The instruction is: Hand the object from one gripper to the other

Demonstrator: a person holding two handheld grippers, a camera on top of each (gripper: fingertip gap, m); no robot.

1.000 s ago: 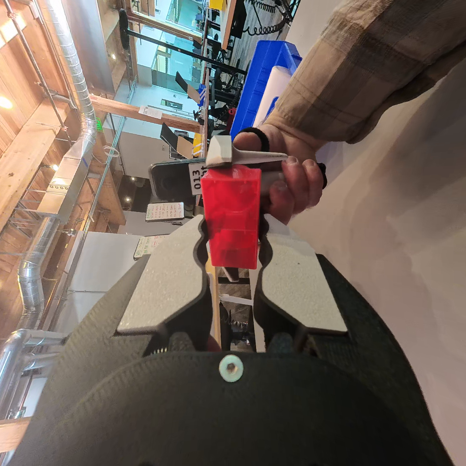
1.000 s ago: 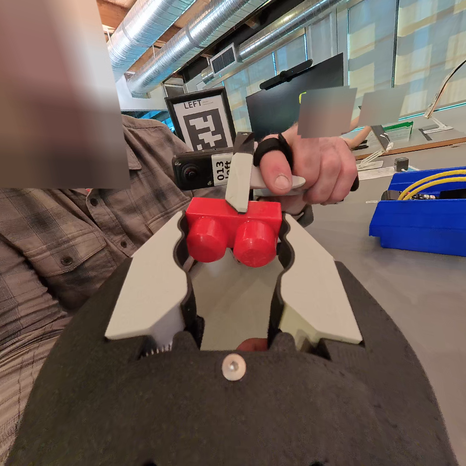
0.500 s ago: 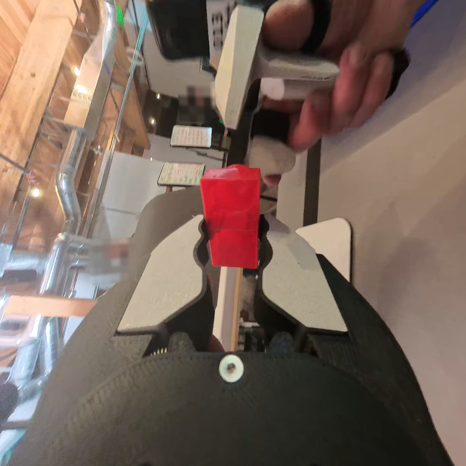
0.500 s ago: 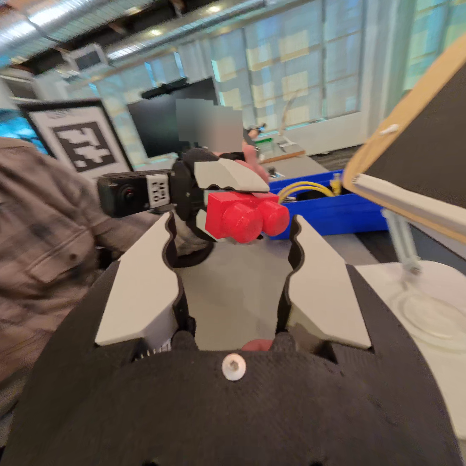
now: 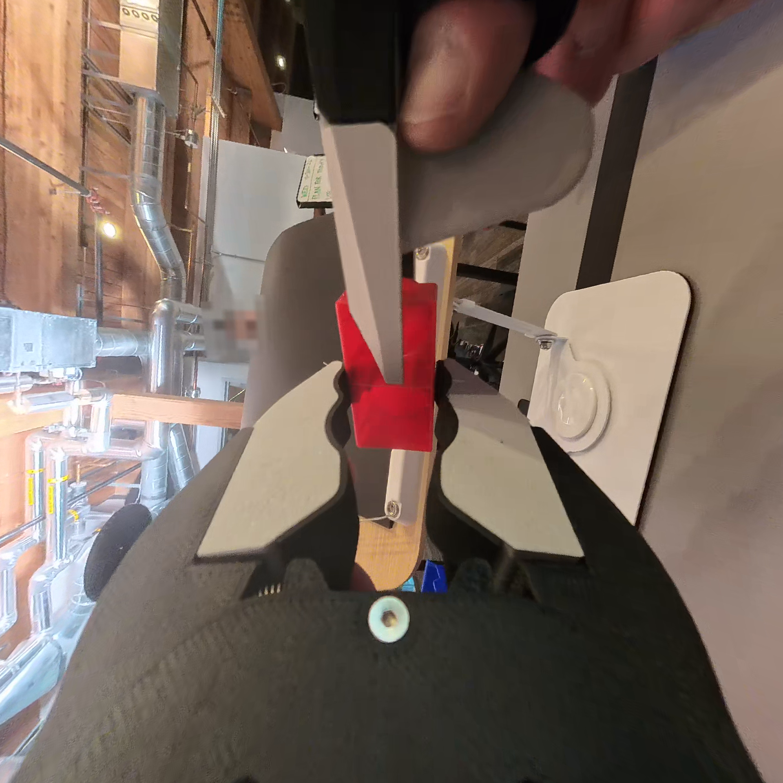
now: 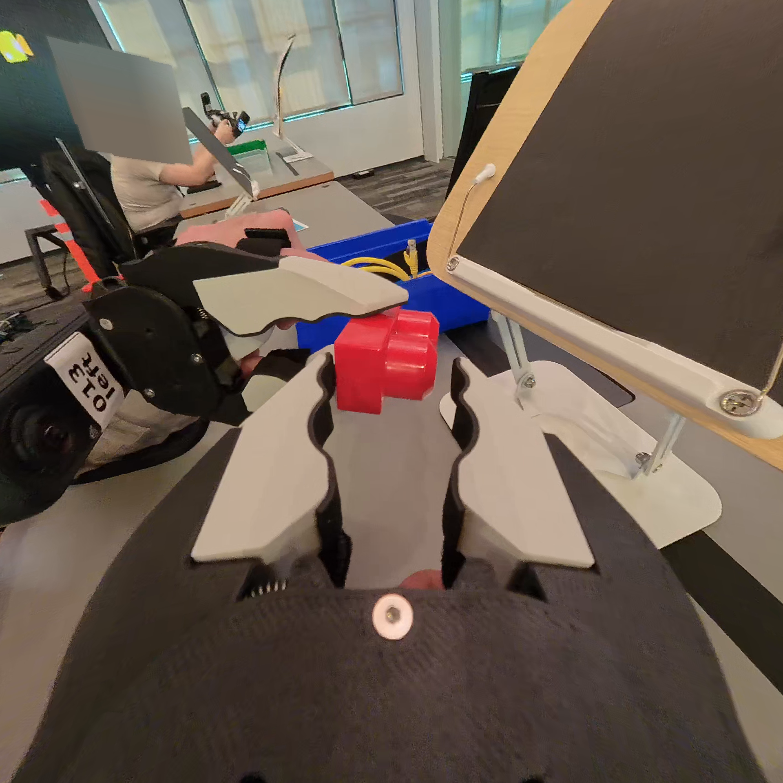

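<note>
- The left gripper pinches a red block between its two fingers, up in the air above the grey table
- The right gripper is spread, its jaws standing either side of the block's studded end; the left finger is just beside the block, the other clearly apart
- A blue bin with yellow cables lies behind

Both wrist views look closely along their fingers, sharing the red block.
</note>
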